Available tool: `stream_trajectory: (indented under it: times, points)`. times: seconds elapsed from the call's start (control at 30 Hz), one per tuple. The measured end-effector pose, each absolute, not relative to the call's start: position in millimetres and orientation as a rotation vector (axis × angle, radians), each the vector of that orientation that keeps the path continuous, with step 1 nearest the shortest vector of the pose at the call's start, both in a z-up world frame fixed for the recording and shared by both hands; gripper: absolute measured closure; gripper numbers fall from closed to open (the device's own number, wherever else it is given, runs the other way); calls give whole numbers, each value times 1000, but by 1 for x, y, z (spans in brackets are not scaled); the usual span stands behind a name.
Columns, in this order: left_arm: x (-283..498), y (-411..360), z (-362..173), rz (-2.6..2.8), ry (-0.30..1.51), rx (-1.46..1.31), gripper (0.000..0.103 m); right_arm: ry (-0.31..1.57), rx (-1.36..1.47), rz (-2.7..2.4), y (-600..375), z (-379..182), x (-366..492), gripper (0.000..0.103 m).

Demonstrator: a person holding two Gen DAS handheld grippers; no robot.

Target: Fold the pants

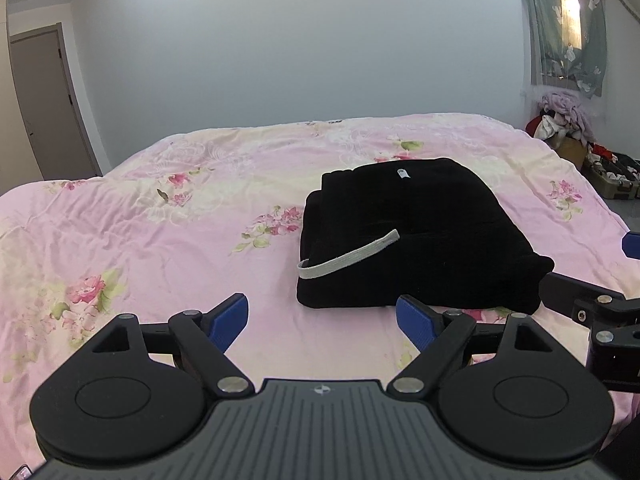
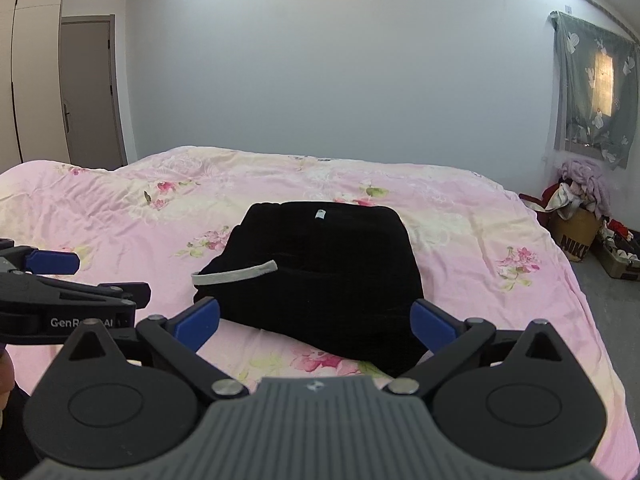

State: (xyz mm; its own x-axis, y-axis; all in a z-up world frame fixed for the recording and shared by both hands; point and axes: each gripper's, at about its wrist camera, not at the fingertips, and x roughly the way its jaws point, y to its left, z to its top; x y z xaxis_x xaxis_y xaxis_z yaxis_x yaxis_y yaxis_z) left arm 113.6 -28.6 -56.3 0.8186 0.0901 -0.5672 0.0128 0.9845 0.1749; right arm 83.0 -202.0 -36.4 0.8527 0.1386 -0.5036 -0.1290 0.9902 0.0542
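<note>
Black pants [image 1: 412, 236] [image 2: 316, 272] lie folded into a compact bundle on the pink floral bedspread [image 1: 160, 220] [image 2: 100, 216]. A grey-white drawstring [image 1: 348, 256] [image 2: 236, 274] curls over the bundle's near left corner, and a small white label [image 1: 402, 174] [image 2: 320, 215] shows at its far edge. My left gripper [image 1: 322, 320] stands open just short of the bundle's near left edge, nothing between its blue pads. My right gripper [image 2: 316, 322] is open too, its jaws spread on either side of the bundle's near edge without pressing on it. Each gripper shows at the side of the other's view.
The bed fills most of both views, with its right edge [image 2: 580, 300] dropping to a grey floor. A pile of clothes over a cardboard box [image 2: 576, 232] and an open case [image 2: 620, 256] sit by the curtained window [image 2: 596, 92]. A door [image 2: 90, 92] stands at the far left.
</note>
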Motion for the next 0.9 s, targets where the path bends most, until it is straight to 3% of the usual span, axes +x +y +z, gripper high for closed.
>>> stream_trajectory:
  times: [0.9]
  points:
    - [111, -30, -47, 38, 626, 141, 5, 501, 36, 151, -214, -24, 74, 5]
